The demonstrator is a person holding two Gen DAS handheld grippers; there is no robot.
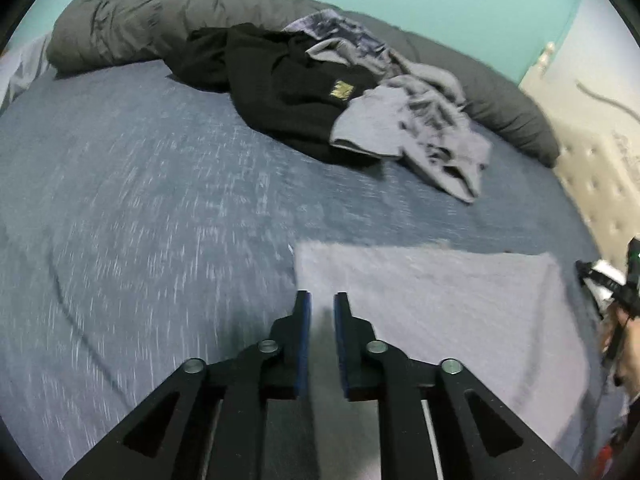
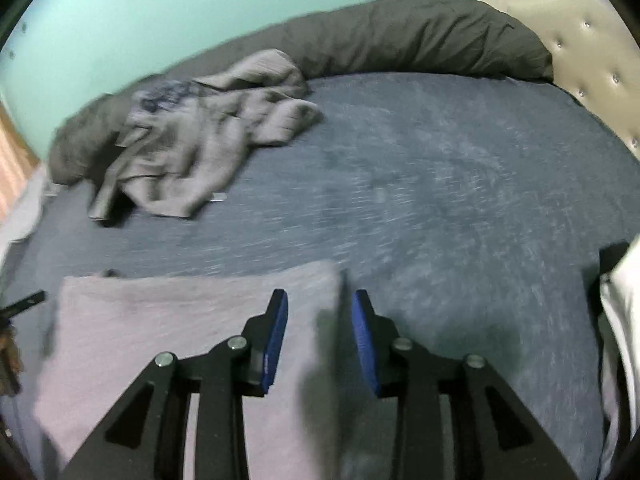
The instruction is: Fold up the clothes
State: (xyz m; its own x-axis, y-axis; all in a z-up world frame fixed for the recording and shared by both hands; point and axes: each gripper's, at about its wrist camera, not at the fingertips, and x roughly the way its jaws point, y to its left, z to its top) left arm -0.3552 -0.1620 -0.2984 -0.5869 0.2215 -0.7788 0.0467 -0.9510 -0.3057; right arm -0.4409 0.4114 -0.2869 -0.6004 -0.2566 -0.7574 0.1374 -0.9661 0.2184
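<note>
Lying flat on the near part of the blue bedsheet [image 1: 140, 208], the pale grey folded garment [image 1: 440, 304] looks light, soft and limp, the sort of cloth that sags wherever it is not supported and slides easily over the sheet. I judge it best taken by its edges or corners, one in each hand, with a pinch through all the layers so the fold does not fall open.

In the left wrist view the left gripper [image 1: 322, 300] hangs over the garment's left edge, its jaws parted a narrow way with nothing between them; the cloth spreads out to the right beneath it. In the right wrist view the right gripper [image 2: 320, 300] stands over the garment's right edge, jaws likewise slightly apart and empty, the cloth reaching away to the left. Neither set of pads appears to touch the fabric, though blur makes that hard to swear to.

Farther off, towards the far side of the bed, lies an unfolded heap: a black top [image 1: 288, 96] and a crumpled grey shirt [image 1: 424, 128], well apart from both grippers. A dark duvet [image 1: 132, 16] is bunched along the far edge.
</note>
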